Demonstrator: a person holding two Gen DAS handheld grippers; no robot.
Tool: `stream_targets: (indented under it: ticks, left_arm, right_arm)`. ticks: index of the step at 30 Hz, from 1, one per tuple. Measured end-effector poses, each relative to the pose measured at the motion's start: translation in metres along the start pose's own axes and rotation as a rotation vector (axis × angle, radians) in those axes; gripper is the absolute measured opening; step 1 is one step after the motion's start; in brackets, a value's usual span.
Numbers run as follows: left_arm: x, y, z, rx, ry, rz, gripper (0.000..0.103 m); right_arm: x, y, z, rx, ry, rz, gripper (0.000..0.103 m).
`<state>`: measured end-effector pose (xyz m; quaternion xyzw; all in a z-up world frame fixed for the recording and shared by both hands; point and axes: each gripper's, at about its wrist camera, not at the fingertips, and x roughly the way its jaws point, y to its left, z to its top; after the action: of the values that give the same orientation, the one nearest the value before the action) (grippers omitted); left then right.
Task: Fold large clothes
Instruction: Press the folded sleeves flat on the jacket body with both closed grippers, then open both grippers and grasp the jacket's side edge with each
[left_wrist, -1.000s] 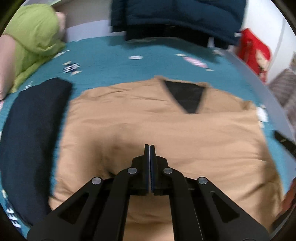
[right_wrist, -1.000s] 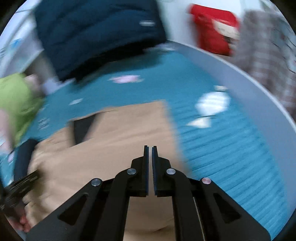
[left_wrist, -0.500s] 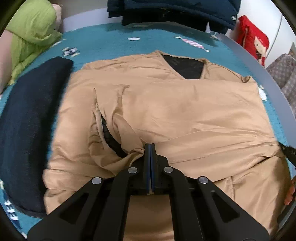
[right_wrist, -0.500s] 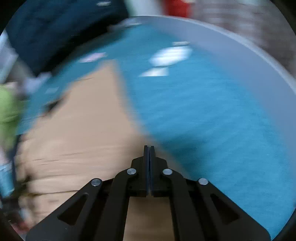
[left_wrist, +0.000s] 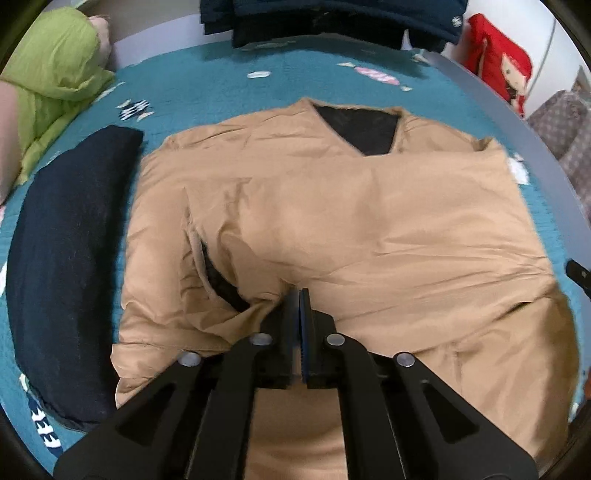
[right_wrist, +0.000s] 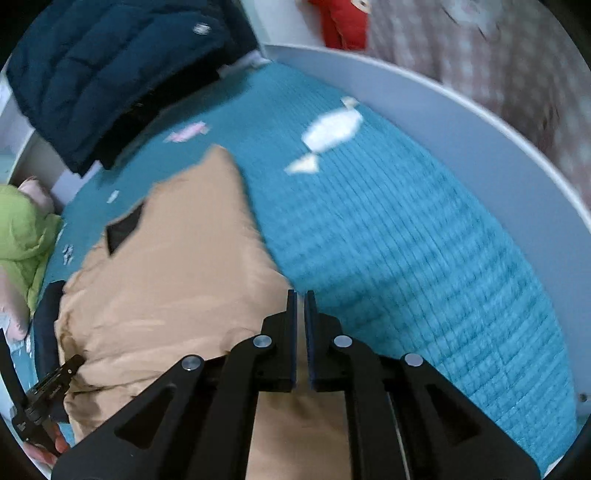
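A tan jacket (left_wrist: 369, 206) with a black lining at its V-neck lies spread on the teal bed cover (left_wrist: 207, 92), collar at the far side. My left gripper (left_wrist: 298, 295) is nearly closed over the jacket's front middle, beside a bunched fold and a dark opening; no cloth shows between its jaws. In the right wrist view the jacket (right_wrist: 177, 266) lies left of centre. My right gripper (right_wrist: 300, 295) hovers over its right edge with a narrow gap between the jaws, and nothing shows in the gap.
A folded dark navy garment (left_wrist: 70, 266) lies left of the jacket. A navy puffer coat (right_wrist: 110, 66) sits at the far edge. A green garment (left_wrist: 51, 85) lies far left. The bed's grey rim (right_wrist: 461, 122) runs along the right, with a red cushion (left_wrist: 498, 74) beyond.
The left gripper has come down and pulled back over the jacket's front, where a bunched fold now shows. The right gripper swung over the jacket's right edge, and its jaws parted slightly.
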<state>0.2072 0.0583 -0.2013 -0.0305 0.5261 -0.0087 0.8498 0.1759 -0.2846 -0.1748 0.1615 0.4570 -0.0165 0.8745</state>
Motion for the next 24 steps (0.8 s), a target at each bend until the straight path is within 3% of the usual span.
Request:
stream_targets:
  ticks: [1, 2, 4, 5, 8, 12, 21, 24]
  left_arm:
    - [-0.003, 0.001, 0.001, -0.005, 0.003, -0.008, 0.012]
    - [-0.005, 0.002, 0.002, -0.012, 0.003, -0.012, 0.018]
    - [-0.01, 0.004, 0.004, -0.021, -0.002, -0.032, 0.029]
    - [-0.012, 0.005, 0.006, -0.023, -0.004, -0.039, 0.041]
    - [-0.021, 0.012, 0.013, -0.039, -0.027, -0.04, 0.061]
    - [-0.021, 0.043, 0.03, -0.128, -0.012, -0.103, 0.063]
    - [-0.006, 0.106, 0.069, -0.211, 0.017, -0.028, 0.063]
    - [0.003, 0.126, 0.088, -0.231, 0.022, -0.009, 0.068]
  right_arm:
    - [-0.002, 0.002, 0.001, -0.009, -0.002, 0.004, 0.02]
    - [-0.005, 0.009, 0.008, -0.019, -0.01, 0.006, 0.052]
    - [-0.015, 0.016, 0.015, -0.029, -0.074, 0.004, 0.088]
    - [-0.021, 0.017, 0.014, -0.035, -0.095, 0.003, 0.089]
    - [-0.013, 0.026, 0.034, -0.05, -0.073, 0.001, 0.092]
    - [0.0, 0.038, 0.059, -0.081, -0.044, -0.011, 0.092]
    - [0.04, 0.061, 0.105, -0.135, 0.029, -0.055, 0.092]
    - [0.056, 0.066, 0.116, -0.153, 0.069, -0.065, 0.092]
